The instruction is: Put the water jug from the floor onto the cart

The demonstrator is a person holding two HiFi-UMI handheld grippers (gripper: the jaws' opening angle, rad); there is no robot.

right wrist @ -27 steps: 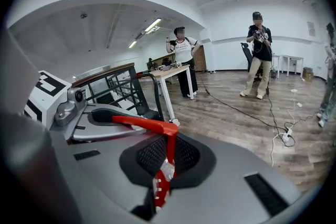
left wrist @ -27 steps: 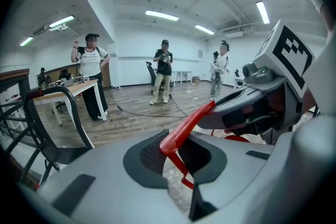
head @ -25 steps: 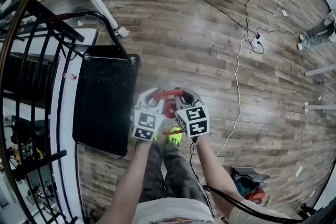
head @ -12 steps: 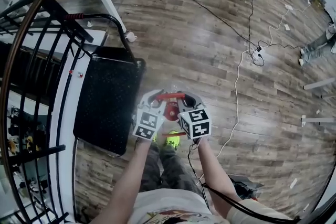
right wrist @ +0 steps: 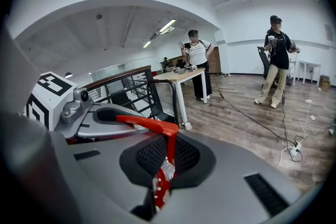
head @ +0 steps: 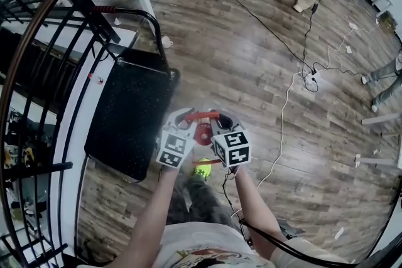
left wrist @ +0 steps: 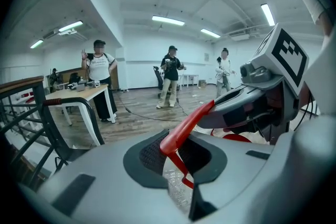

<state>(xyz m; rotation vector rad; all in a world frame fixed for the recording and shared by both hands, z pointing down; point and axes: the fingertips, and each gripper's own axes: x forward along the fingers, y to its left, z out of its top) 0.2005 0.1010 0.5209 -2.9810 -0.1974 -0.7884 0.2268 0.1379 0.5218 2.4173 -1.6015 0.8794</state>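
Water jug [head: 202, 134] is hanging by its red handle [head: 201, 114] just beside the cart [head: 129, 116], off the long side of the cart's black deck and over the wood floor [head: 251, 59] rather than on the cart. Left gripper [head: 184, 116] is clamping one end of that handle, jaws narrow around it. On the side away from the cart, right gripper [head: 220, 117] is pinching the other end, jaws almost together.

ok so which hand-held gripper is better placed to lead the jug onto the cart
Left, probably: both grip the red handle of the jug, but the left hand-held gripper sits nearer the cart, the right hand-held gripper on the far side.
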